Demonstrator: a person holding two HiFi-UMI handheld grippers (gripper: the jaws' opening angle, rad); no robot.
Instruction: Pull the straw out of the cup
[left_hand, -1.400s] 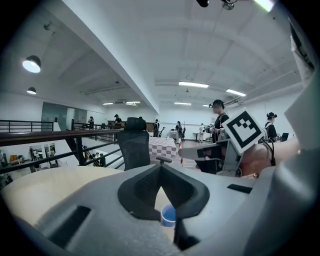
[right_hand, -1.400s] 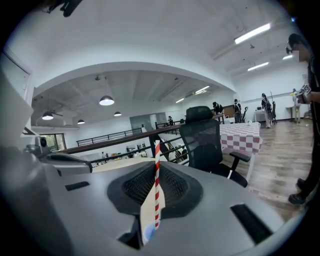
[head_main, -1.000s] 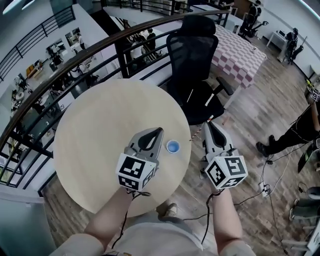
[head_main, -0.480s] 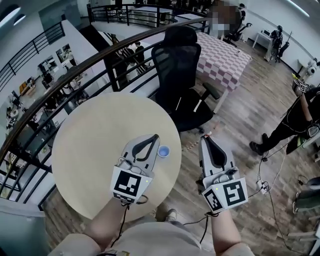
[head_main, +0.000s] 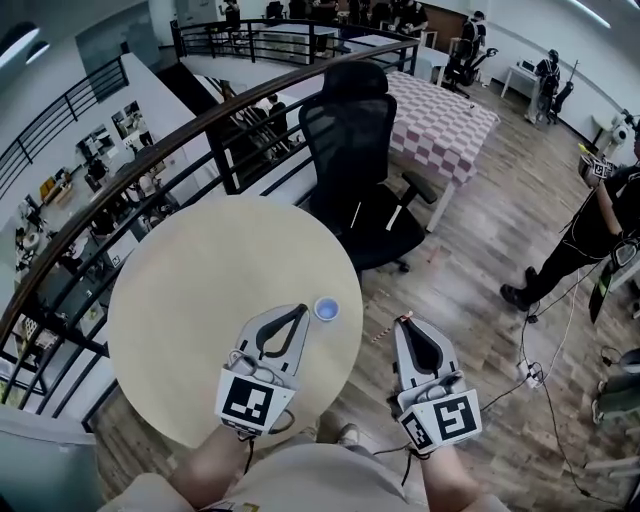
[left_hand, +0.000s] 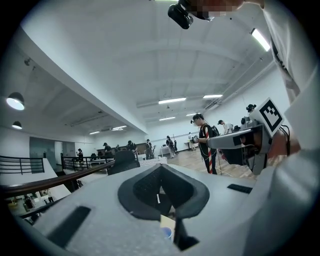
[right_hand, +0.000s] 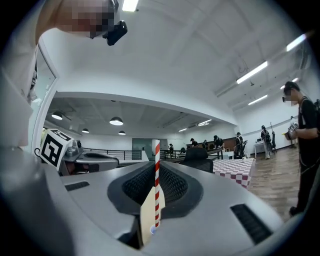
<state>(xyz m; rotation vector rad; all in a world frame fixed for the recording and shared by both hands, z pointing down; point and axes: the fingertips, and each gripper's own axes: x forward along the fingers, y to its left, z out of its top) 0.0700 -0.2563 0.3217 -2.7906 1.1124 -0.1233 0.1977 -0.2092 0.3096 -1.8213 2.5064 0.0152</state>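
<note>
Striped straw (head_main: 385, 330) farther from round cup (head_main: 326, 309)

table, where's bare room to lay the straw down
The table is bare across its left and far parts, toward the railing. Crowded only near its right edge, where the cup sits by the left hand-held gripper.

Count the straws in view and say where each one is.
1. The red-and-white straw is clamped in the right gripper, past the table's edge, out of the blue cup. None seems hidden.
</note>
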